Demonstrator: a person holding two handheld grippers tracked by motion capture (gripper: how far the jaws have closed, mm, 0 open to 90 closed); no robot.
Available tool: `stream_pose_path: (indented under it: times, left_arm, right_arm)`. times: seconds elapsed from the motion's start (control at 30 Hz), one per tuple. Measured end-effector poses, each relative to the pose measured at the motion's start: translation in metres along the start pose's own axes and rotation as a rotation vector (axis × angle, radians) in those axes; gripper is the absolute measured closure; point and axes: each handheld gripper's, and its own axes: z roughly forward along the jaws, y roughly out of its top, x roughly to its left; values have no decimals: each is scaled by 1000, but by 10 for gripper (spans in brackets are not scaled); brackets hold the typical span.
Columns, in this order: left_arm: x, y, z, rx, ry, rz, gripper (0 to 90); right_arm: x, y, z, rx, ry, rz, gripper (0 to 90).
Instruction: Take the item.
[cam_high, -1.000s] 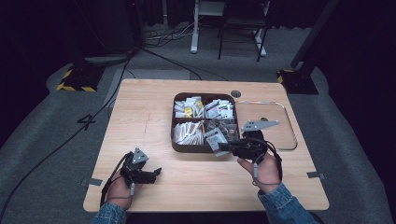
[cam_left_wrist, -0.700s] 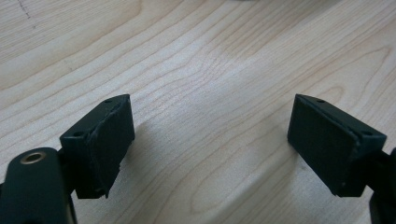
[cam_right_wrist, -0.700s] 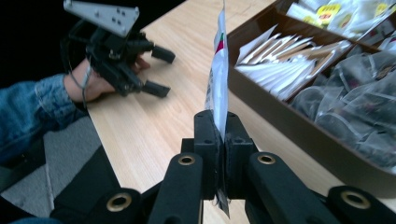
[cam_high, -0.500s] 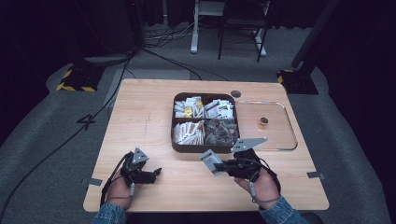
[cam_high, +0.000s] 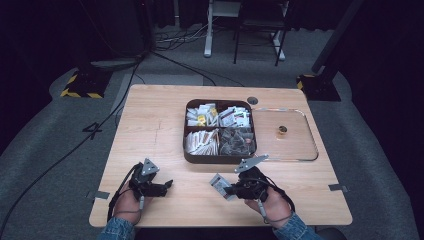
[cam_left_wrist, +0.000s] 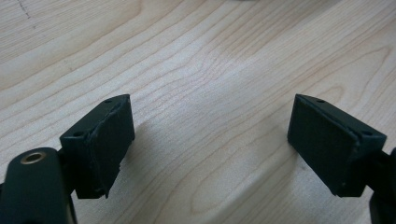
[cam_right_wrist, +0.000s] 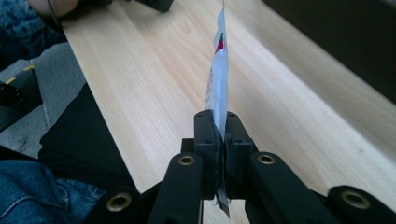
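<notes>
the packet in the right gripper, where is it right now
In the high view the packet is clamped in the right gripper, over the table's near edge, just in front of the brown tray. The left gripper sits apart, farther left.

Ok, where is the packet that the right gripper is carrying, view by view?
High view: the packet is at lower centre, held just above the table, in front of the compartment box and left of the right gripper.
Left gripper view: not in it; open fingers over bare wood.
Right gripper view: centre, edge-on, rising from the shut fingers.
Shared landmark: the light wooden tabletop.
</notes>
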Motion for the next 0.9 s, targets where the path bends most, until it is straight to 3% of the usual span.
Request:
stream_pose_path:
  times: [0.4, 0.63, 0.9]
  left_arm:
    - [0, 0, 0, 0, 0, 0, 153]
    - [0, 0, 0, 0, 0, 0, 153]
    - [0, 0, 0, 1, 0, 0, 153]
  right_arm:
    - [3, -3, 19, 84, 14, -4, 857]
    - [5, -3, 23, 88, -4, -12, 659]
    - [1, -2, 19, 60, -31, -15, 564]
